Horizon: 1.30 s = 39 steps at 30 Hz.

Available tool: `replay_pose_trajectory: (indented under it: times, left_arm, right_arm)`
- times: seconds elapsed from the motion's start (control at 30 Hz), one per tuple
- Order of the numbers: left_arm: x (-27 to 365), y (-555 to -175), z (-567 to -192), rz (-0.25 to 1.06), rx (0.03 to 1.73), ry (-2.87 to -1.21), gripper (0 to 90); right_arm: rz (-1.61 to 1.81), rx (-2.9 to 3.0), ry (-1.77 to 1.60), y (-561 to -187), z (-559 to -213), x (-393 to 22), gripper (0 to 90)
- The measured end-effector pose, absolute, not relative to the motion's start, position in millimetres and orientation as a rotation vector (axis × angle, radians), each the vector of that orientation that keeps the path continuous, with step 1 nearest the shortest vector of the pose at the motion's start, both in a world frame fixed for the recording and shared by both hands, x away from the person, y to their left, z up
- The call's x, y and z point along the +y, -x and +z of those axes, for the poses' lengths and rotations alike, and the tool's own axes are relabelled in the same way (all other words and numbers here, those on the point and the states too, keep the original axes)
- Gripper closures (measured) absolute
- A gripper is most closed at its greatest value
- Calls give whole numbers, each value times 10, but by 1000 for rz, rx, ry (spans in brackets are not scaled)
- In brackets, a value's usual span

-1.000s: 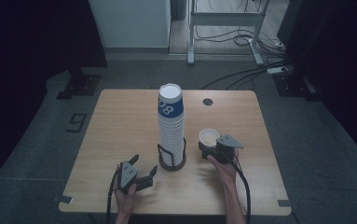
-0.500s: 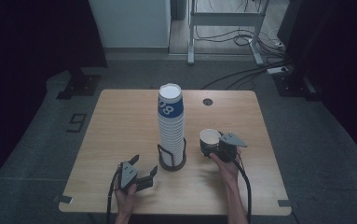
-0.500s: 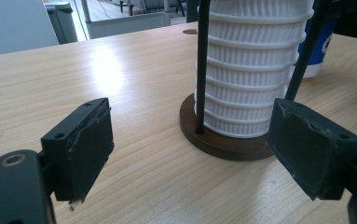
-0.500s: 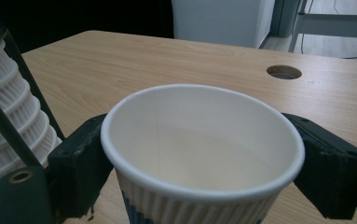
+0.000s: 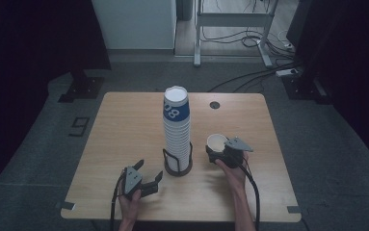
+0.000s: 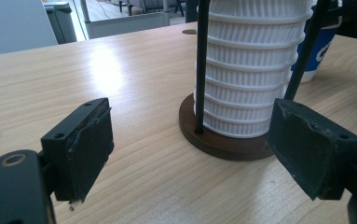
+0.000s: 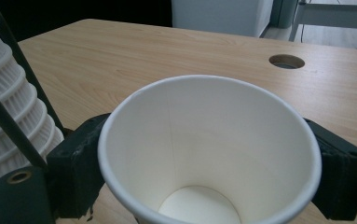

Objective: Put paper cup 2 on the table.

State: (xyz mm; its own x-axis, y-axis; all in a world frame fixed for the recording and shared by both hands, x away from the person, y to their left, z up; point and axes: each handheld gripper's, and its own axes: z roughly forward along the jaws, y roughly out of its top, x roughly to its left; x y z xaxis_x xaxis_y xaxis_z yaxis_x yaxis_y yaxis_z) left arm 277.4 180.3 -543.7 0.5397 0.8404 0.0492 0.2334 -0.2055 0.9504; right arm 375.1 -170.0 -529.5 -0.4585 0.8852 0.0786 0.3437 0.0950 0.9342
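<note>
My right gripper (image 5: 219,155) grips a single paper cup (image 7: 209,154), one black jaw against each side of its wall; these jaws have just been opening a little, yet the cup sits upright between them, mouth up and empty, its white bottom visible at the lower middle of the right gripper view. In the high view this cup (image 5: 216,142) sits right of centre on the table (image 5: 124,125), just beside the cup stack (image 5: 177,127) but apart from it. My left gripper (image 5: 143,180) is released: its jaws stand wide with nothing between them, low in the frame near the table's front edge, pointing toward the holder (image 6: 223,135). That holder is a dark round base with thin black upright rods, and the ribbed white stack rises out of it, topped by a blue-printed cup turned mouth down. Bare wood lies to the left of the stack and toward the far edge, where a small round hole (image 5: 214,105) sits at the upper right of the tabletop. The strip between my two hands at the front edge is open too.
</note>
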Motion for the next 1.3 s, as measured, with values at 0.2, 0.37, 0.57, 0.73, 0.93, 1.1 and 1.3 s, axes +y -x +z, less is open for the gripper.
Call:
replay_pose_trajectory:
  times: [0.2, 0.37, 0.57, 0.73, 0.93, 1.1, 1.3]
  left_arm:
    - [1801, -2775, -5437, 724, 904, -1727, 142]
    - [1801, -2773, -5438, 725, 902, -1726, 142]
    - [1803, -2774, -5436, 722, 903, -1729, 142]
    - [1801, -2776, -5437, 724, 905, -1727, 142]
    - [1800, -2771, -5438, 727, 899, -1727, 142]
    - [1800, -2768, -5438, 722, 895, -1729, 142]
    - [1801, -2764, -5438, 724, 890, -1729, 142]
  right_arm:
    - [1323, 1900, -1221, -3728, -5327, -1702, 127]
    - [1306, 1906, -1204, -3670, -5354, -1710, 127]
    - [1331, 1857, -1236, -3548, -5302, -1758, 127]
    - [1358, 1812, -1197, -3424, -5149, -1772, 127]
    - [1414, 1786, -1153, -3380, -4975, -1740, 130]
    - [1465, 1786, -1088, -3348, -4776, -1670, 146]
    - [1579, 1790, -1015, -3298, -4493, -1593, 145]
